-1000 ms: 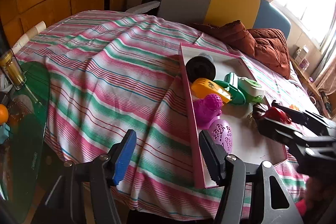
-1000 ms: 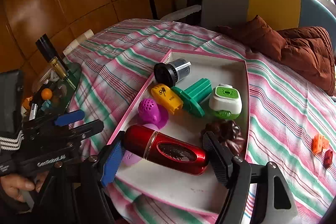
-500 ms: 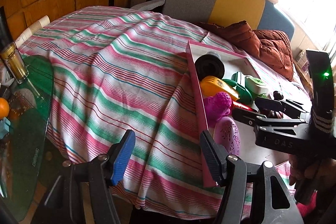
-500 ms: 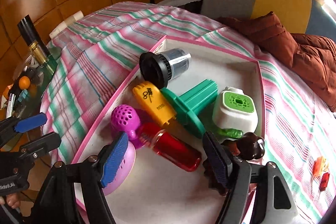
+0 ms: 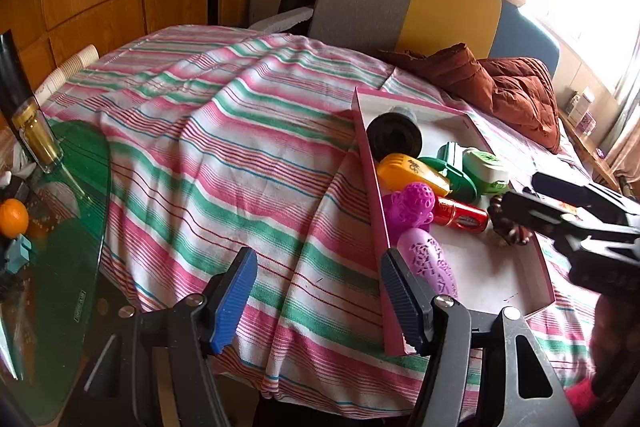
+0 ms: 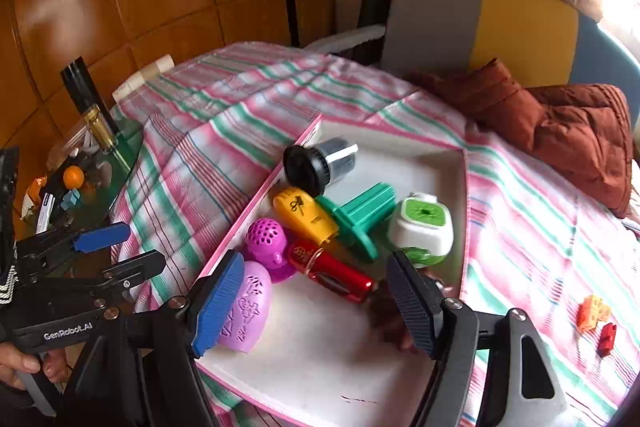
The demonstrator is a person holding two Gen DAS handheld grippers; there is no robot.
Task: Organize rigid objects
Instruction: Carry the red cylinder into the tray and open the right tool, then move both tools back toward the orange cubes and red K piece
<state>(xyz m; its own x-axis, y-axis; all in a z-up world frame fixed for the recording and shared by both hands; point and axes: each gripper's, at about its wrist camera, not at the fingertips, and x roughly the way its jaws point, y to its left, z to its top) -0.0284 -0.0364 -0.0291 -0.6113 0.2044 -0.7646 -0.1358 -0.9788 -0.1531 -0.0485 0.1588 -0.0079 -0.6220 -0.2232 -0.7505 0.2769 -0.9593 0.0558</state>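
A white tray with a pink rim [image 6: 464, 187] lies on the striped cloth. In it are a red cylinder [image 6: 332, 271], a purple perforated ball [image 6: 266, 241], a lilac egg shape [image 6: 244, 307], a yellow piece [image 6: 306, 215], a green piece [image 6: 360, 219], a white and green box [image 6: 420, 227], a black-capped cup [image 6: 308, 167] and a brown lump [image 6: 388, 311]. My right gripper [image 6: 316, 307] hangs open over the tray's near part, with the red cylinder lying free beyond its fingers. My left gripper [image 5: 320, 303] is open and empty over the cloth beside the tray wall [image 5: 376, 227].
Small orange [image 6: 594, 313] and red [image 6: 607, 337] bricks lie on the cloth right of the tray. A brown jacket [image 6: 580, 131] is heaped at the back right. A glass side table [image 5: 72, 267] on the left carries a bottle [image 5: 36, 135] and an orange [image 5: 14, 217].
The red cylinder, held between my right gripper's pads a second ago, now lies in the tray, and the gripper has drawn back from it. My left gripper has stayed put.
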